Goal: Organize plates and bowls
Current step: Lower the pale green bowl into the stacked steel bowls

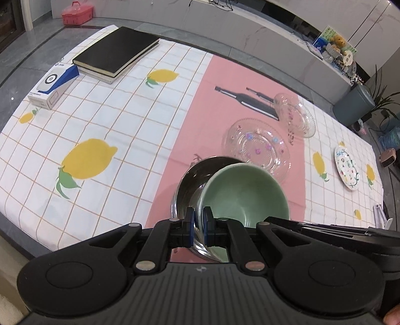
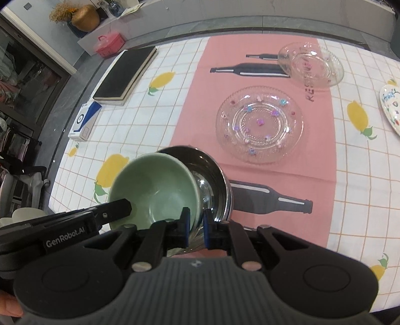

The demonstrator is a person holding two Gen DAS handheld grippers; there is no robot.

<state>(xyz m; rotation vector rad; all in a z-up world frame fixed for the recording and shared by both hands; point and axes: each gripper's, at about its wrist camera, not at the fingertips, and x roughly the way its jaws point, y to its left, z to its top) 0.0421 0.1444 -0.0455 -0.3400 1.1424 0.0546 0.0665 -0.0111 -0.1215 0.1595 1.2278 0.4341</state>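
My left gripper (image 1: 198, 220) is shut on the near rim of a steel bowl (image 1: 192, 180). My right gripper (image 2: 196, 225) is shut on the rim of a green bowl (image 2: 155, 185), which is tilted and rests partly in the steel bowl (image 2: 212, 172). The green bowl also shows in the left wrist view (image 1: 247, 192). Beyond them lie a large clear glass plate (image 2: 260, 122) and a smaller glass dish (image 2: 312, 65) on the pink cloth. A painted white plate (image 1: 347, 170) lies at the right.
A black book (image 1: 115, 52) and a white and blue box (image 1: 52, 85) lie at the far left of the table (image 1: 112, 120). A red basket (image 1: 76, 12) stands on the floor beyond. A cluttered counter runs behind the table.
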